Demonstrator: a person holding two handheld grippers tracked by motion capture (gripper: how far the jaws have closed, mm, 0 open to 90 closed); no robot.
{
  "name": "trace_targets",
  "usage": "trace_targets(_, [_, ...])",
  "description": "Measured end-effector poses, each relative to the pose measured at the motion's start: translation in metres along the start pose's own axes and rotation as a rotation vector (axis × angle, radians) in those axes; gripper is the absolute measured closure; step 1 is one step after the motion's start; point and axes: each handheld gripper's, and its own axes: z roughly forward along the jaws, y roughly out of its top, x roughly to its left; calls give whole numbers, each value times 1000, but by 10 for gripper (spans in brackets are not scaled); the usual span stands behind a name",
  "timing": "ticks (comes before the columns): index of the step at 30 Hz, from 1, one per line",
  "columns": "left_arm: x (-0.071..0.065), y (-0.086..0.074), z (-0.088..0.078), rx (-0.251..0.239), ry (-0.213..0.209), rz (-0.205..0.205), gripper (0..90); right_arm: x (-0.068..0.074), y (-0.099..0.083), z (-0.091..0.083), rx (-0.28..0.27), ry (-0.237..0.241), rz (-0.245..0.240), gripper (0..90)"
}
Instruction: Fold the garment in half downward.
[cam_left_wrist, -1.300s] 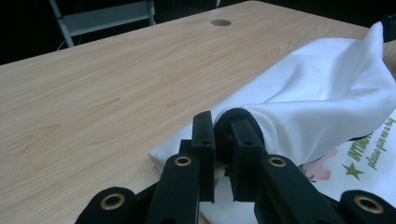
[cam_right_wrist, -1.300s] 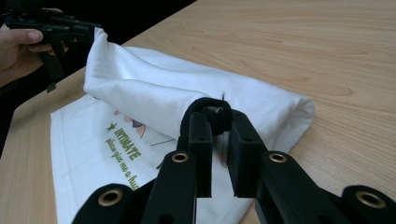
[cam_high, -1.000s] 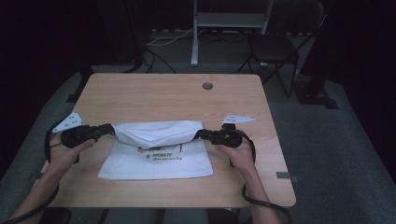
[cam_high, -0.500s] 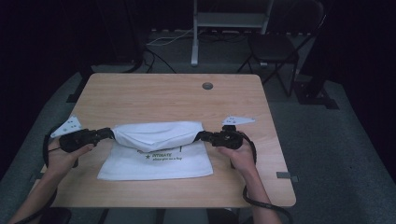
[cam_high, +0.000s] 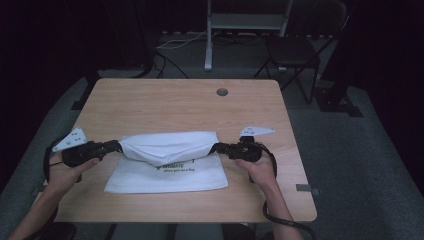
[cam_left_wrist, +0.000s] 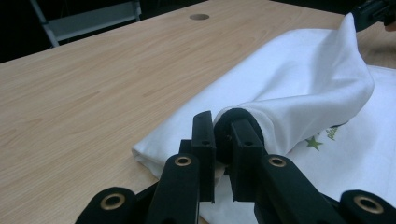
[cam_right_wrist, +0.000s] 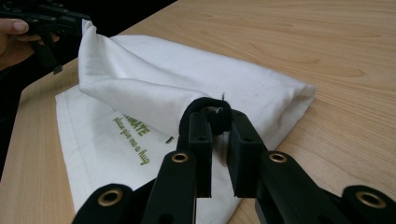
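Left gripper (cam_high: 116, 147) clamped tight on one end of the white cloth bag (cam_high: 167, 160), jaws pinched together on a black-edged bit of fabric, best seen in the left gripper view (cam_left_wrist: 219, 140). Right gripper (cam_high: 218, 148) doing the same at the other end, jaws closed on a black loop, maybe the bag's handle, hard to say for sure from the right gripper view (cam_right_wrist: 215, 135). Two grippers then, one per hand, both at about the same height and facing each other across the bag.

Just one bag (cam_right_wrist: 154, 88), lying flat on the near half of the wooden surface (cam_high: 175, 105), top layer lifted and stretched between the two grippers, lower layer still flat with green lettering (cam_high: 176, 167) and a green star (cam_left_wrist: 314, 143) showing.

Further out: one round hole (cam_high: 222, 92) in the surface near the far edge. Two grey three-cornered plates, one on each gripper (cam_high: 70, 140) (cam_high: 256, 131). Beyond the surface, one dark folding chair (cam_high: 295, 50) on the floor, next to a metal stand (cam_high: 245, 22).
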Motion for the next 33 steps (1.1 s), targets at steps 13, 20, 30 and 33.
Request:
trace_targets(13, [-5,-3,-5,12,-15,19,825,2,-3,-3,11,8,-9,815])
trace_targets(20, [-9,-5,-9,17,-30,24,825,6,-3,-5,19,12,-17,815])
trace_targets(30, [-13,-9,-15,19,-45,21,826,10,-3,-6,27,12,-33,815])
trace_targets(33, [-14,-9,-17,22,-51,24,826,11,-4,-6,29,12,-34,815])
